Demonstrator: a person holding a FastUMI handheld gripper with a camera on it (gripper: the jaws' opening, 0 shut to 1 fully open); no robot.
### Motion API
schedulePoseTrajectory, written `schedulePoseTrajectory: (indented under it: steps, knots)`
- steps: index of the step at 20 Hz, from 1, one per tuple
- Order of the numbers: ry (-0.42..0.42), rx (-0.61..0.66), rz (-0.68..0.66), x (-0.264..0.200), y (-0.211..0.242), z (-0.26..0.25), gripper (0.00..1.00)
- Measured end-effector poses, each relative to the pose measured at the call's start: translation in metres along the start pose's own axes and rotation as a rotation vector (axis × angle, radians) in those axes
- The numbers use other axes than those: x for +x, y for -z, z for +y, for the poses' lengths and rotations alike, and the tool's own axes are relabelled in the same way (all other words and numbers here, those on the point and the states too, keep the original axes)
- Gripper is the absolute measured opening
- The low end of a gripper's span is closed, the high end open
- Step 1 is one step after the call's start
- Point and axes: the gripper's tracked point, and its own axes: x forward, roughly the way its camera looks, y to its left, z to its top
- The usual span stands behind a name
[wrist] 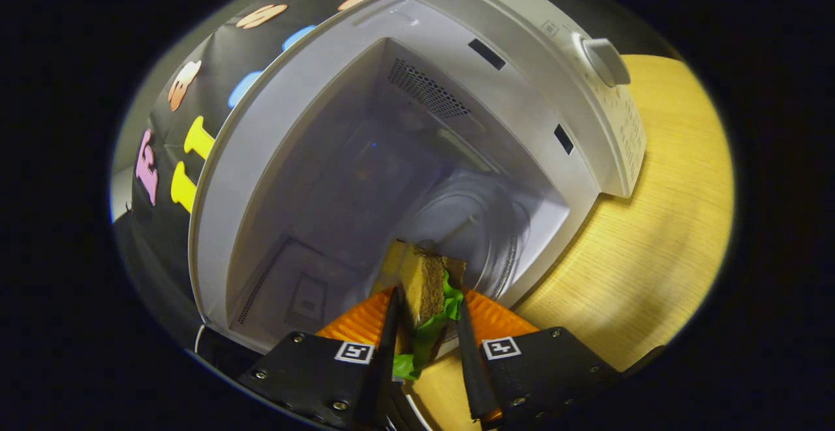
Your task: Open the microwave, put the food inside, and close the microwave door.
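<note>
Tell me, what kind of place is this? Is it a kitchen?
Probably a pretend kitchen set up in a booth. There is a white microwave with its cavity open, standing on a wooden table, and a black cloth wall behind. The tool is shut on a sandwich at the microwave's opening.

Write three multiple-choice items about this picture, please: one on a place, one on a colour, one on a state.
1. Where is the sandwich?
A. On the glass turntable
B. Between the gripper's fingers
C. On the wooden table

2. What colour is the leaf in the sandwich?
A. Green
B. Red
C. White

3. How is the microwave's cavity?
A. Closed off by the door
B. Open, with food lying in it
C. Open, with a bare turntable

Answers: 1 B, both fingers of the gripper press on its sides. 2 A, the lettuce hangs out green. 3 C, the microwave shows its inside and the glass turntable bears nothing.
</note>
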Motion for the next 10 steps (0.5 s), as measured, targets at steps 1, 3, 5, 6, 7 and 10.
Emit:
schedulePoseTrajectory:
  steps: [1, 3, 5, 6, 7, 10]
  knots:
    - [0.007, -0.031, 0.005, -0.003, 0.0, 0.0, 0.57]
    - [0.002, -0.068, 0.008, -0.011, -0.002, 0.005, 0.67]
    - [0.034, -0.118, 0.0, -0.016, -0.007, 0.0, 0.97]
    - [0.033, -0.138, -0.002, -0.021, -0.01, 0.002, 0.97]
    - [0.03, -0.15, -0.005, -0.025, -0.013, 0.003, 0.97]
    - [0.034, -0.203, -0.01, -0.046, -0.025, 0.005, 0.97]
